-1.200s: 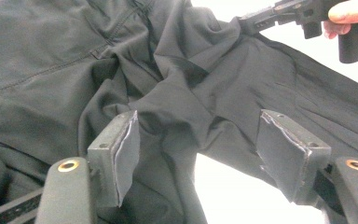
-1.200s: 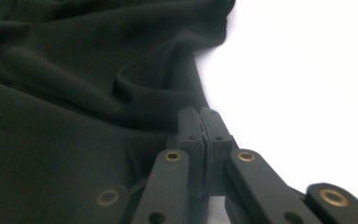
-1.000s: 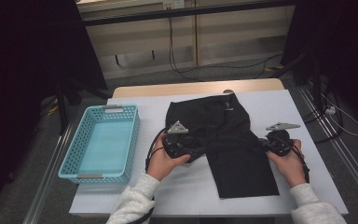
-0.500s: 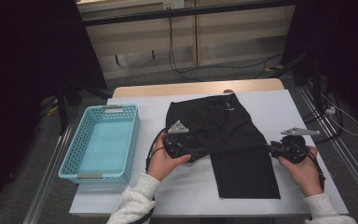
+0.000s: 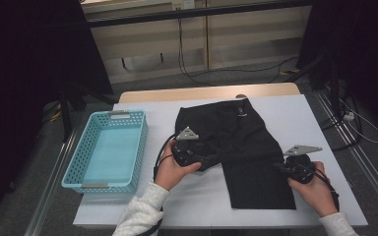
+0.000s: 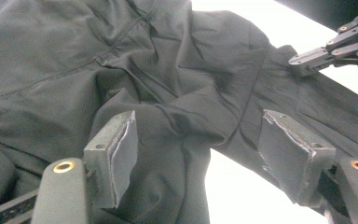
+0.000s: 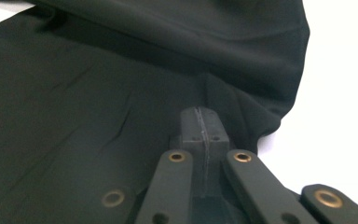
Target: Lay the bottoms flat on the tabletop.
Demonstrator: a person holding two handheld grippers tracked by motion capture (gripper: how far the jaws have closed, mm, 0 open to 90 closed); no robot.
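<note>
A black garment (image 5: 246,142) lies spread on the white table (image 5: 197,201), one leg reaching toward the near edge. My left gripper (image 5: 209,160) rests at its left side. In the left gripper view the gripper (image 6: 200,158) is open, its pads on either side of a bunched fold of cloth (image 6: 177,116) without pressing it. My right gripper (image 5: 279,167) is at the leg's right edge. Its jaws have just been closing, and in the right gripper view they (image 7: 203,116) are shut, with the cloth's edge (image 7: 121,93) pinched and creased at the tip. The right gripper (image 6: 298,63) also touches that edge in the left gripper view.
A light blue perforated basket (image 5: 142,142) stands empty on the table's left part. Bare white table lies right of the garment (image 5: 325,128) and along the near edge. Dark stands and cables surround the table on the floor.
My right hand has shifted right and toward the near edge, along the garment's right side. The left hand and its gripper have stayed put.
</note>
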